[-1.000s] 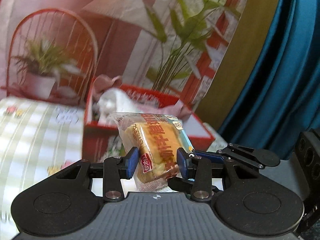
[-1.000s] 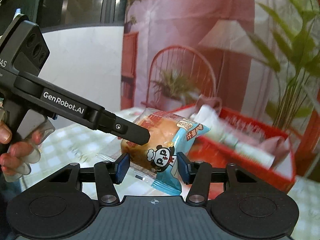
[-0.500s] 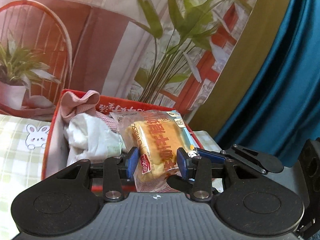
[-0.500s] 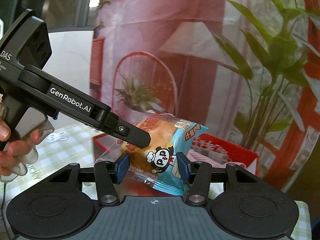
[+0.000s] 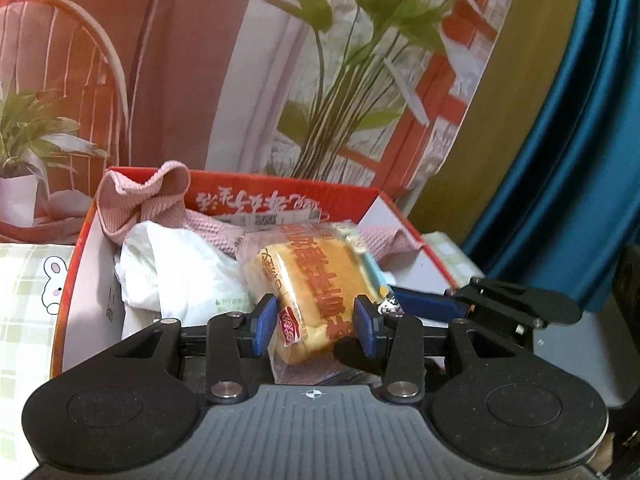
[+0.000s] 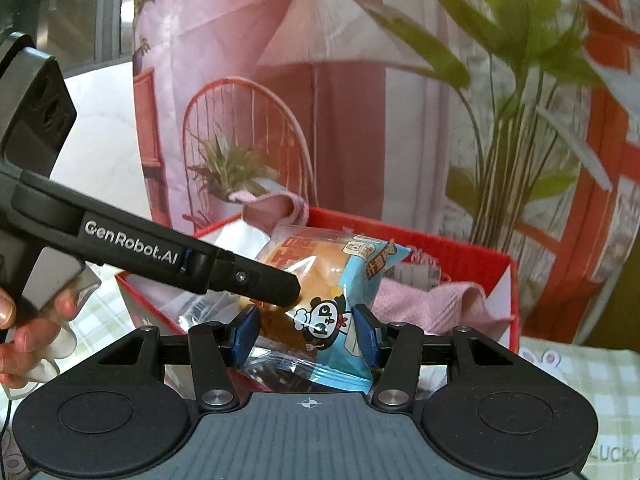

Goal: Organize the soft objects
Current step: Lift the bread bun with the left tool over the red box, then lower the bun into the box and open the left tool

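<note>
A packaged bread bun in clear and blue wrap hangs over the open red box. My left gripper is shut on its lower end, blue pads pressing both sides. In the right wrist view the same bun sits between the pads of my right gripper, also shut on it. The left gripper's finger reaches in from the left onto the bun. Inside the box lie a pink towel and a white plastic bag.
The red box stands on a green checked tablecloth against a printed backdrop of a chair and plants. A blue curtain hangs at the right. A person's hand grips the left gripper's handle.
Both grippers have carried the bun together toward the red box, which now looms larger and lies right under the bun. The grip on the bun is unchanged.
</note>
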